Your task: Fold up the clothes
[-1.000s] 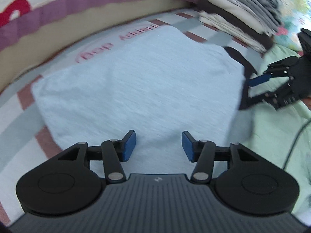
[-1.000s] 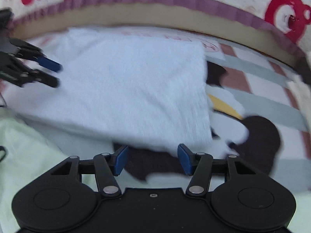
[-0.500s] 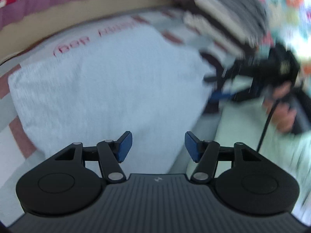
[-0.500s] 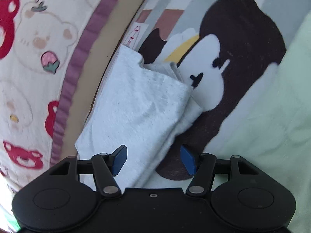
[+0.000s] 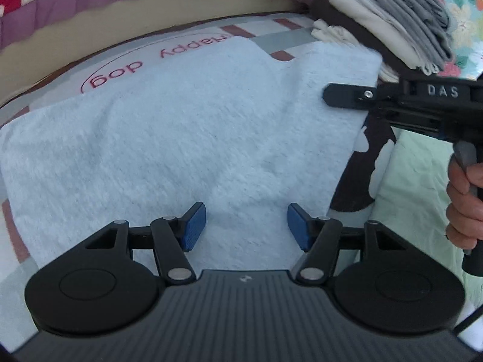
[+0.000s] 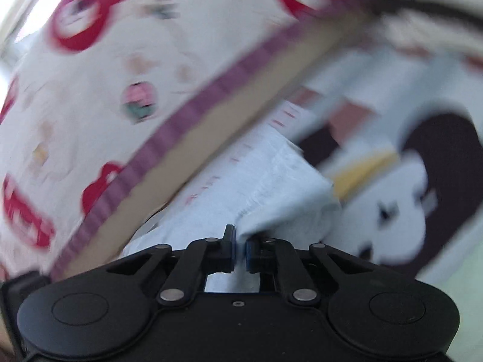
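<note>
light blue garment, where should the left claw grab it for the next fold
Probably the near edge of the light blue garment, coming from above and in front. It lies flat between the open left claw fingers; the right claw is closing on the right-hand edge.

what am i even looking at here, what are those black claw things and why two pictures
Each black claw is a hand-held two-finger gripper with blue pads, worked by a person, not a robot arm. Each carries its own camera looking out along its fingers, hence two pictures.

In the left camera's view, the left gripper is open above a folded pale blue garment lying on a bedsheet printed "happy dog". A stack of folded clothes sits at the far right. The person's hand grips the other tool's handle.

In the right camera's blurred view, the right gripper is closing on the garment's edge, with cloth between its pads.
</note>
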